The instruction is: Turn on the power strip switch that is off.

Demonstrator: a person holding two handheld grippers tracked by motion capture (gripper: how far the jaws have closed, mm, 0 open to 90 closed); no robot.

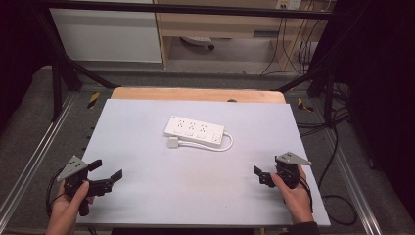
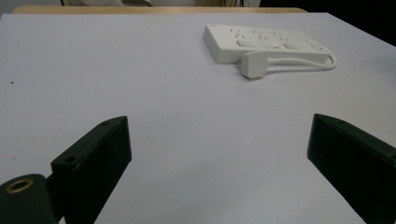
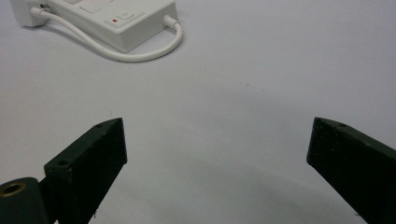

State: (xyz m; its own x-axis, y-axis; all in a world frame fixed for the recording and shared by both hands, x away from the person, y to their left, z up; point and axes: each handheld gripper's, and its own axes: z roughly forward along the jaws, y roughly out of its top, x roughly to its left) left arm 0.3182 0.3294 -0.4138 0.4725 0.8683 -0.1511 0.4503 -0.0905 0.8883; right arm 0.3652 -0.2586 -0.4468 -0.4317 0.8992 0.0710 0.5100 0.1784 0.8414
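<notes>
Power strip (image 1: 195,130) lies mid-surface, long axis running left-right, slightly skewed; well apart from both grippers' wide, empty fingers (image 2: 93,158).

Bare table (image 1: 161,196) between my L gripper (image 1: 106,170) & R gripper (image 1: 258,176); only obstacle is power strip (image 1: 194,130) w/ cord (image 1: 226,146) & plug (image 1: 173,142), mid-table.

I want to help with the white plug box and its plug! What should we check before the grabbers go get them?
1. Left gripper jaws open, nothing between them: ok.
2. Right gripper jaws open, nothing between them: ok.
3. Power strip lies flat on the table: ok.
4. Plug rests loose beside the strip, not in a socket: ok.
5. Cord loops by the strip, untangled: ok.
6. Strip's switch off: cannot tell.
</notes>
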